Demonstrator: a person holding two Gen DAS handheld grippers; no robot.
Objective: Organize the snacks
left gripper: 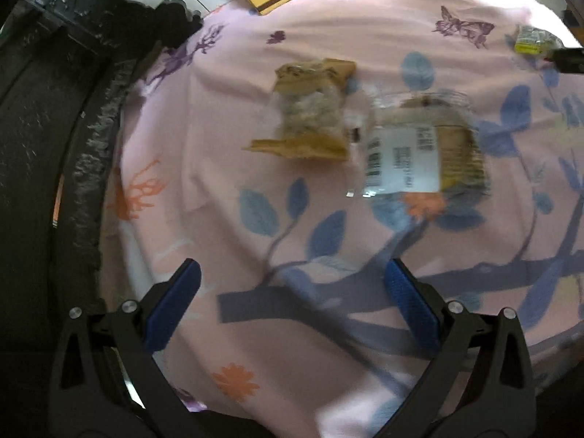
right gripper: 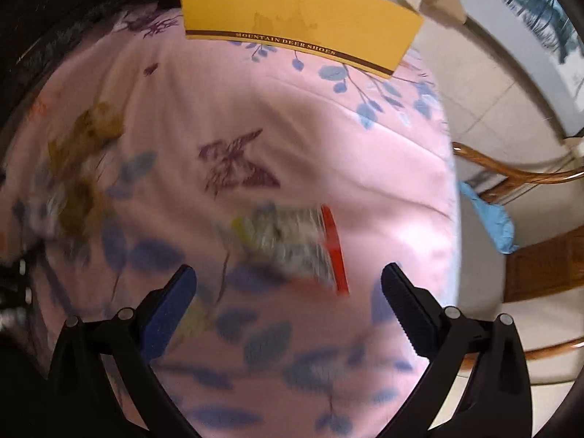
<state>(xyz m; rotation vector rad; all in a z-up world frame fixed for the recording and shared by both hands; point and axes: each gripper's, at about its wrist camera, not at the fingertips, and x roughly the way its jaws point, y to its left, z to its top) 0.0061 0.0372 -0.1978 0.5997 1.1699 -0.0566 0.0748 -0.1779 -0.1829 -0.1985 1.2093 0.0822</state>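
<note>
Right wrist view: red-edged snack packet (right gripper: pixel 292 246) motion-smeared, print unreadable. Brown packets (right gripper: pixel 78 168) at left only blurred streaks; count unclear. Yellow shoe box (right gripper: pixel 292 18) cut by top edge.

Left wrist view: white label (left gripper: pixel 401 160) on clear packet (left gripper: pixel 430 146) illegible. Small packet (left gripper: pixel 534 38) near right edge, too small to identify.

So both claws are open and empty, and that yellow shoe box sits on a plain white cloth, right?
Not quite: the cloth is pink with printed leaves and butterflies, as the right wrist view shows. The yellow shoe box does sit on it, and the left claw and right claw are open and empty.
</note>
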